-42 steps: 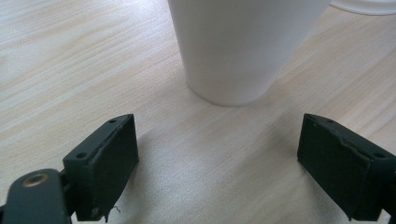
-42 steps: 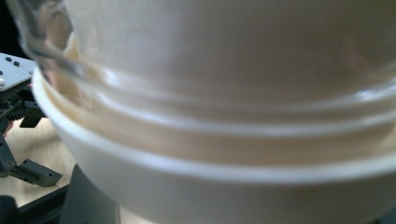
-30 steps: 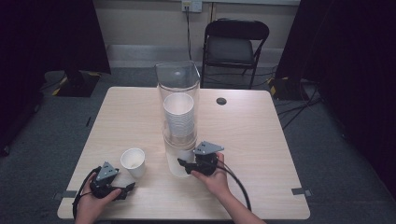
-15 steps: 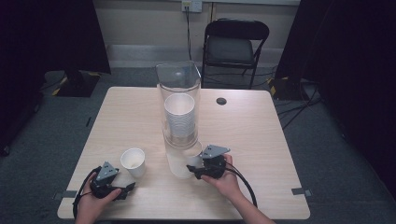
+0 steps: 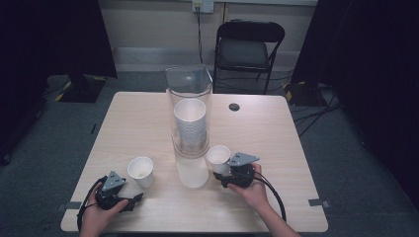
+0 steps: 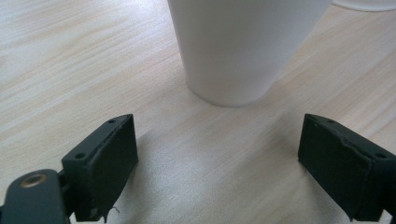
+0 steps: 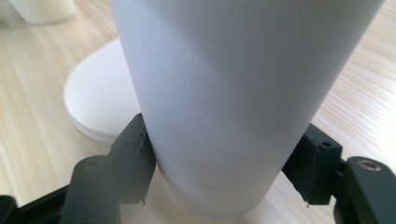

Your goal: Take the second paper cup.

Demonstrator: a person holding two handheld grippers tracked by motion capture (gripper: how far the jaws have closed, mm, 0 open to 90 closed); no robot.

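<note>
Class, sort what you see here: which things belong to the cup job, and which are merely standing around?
In the job:
right hand-held gripper
cup in its jaws
cup stack in the clear dispenser
cup at the left
left hand-held gripper

Standing around:
folding chair
wall socket

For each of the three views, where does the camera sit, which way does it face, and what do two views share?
High view: above the table's near side, facing forward and down; both hands, left claw, right claw.
Left gripper view: on the left claw, facing the left cup; jaws apart.
Right gripper view: on the right claw, jaws against the right cup.
Shared: right cup, lid.
</note>
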